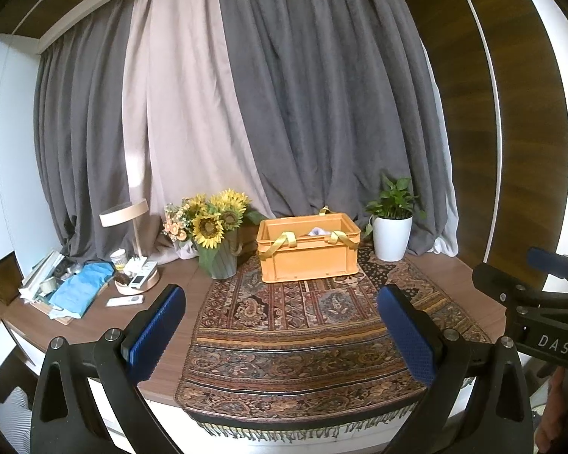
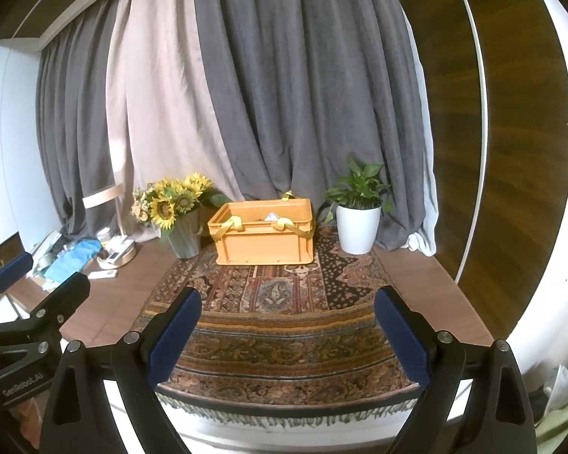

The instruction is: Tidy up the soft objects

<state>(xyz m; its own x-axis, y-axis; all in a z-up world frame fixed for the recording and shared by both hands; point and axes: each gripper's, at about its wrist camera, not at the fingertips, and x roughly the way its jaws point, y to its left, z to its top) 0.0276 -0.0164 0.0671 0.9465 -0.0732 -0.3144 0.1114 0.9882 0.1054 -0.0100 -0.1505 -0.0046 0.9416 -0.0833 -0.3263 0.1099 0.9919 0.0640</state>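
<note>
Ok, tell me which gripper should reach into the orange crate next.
Right, narrowly: the orange crate sits nearly centred ahead of the right gripper; for the left gripper it lies right of centre. Both are open.

white letters "d a s" stand on the black body of the right gripper (image 1: 541, 302), seen at the right edge of the left wrist view. white lettering "genrobot.ai" runs along the black body of the left gripper (image 2: 19, 287), at the lower left of the right wrist view. no other text is legible.

orange crate (image 1: 309, 255) smooth plastic; rug (image 1: 303, 325) woven cloth; tabletop (image 1: 94, 321) wood.
</note>
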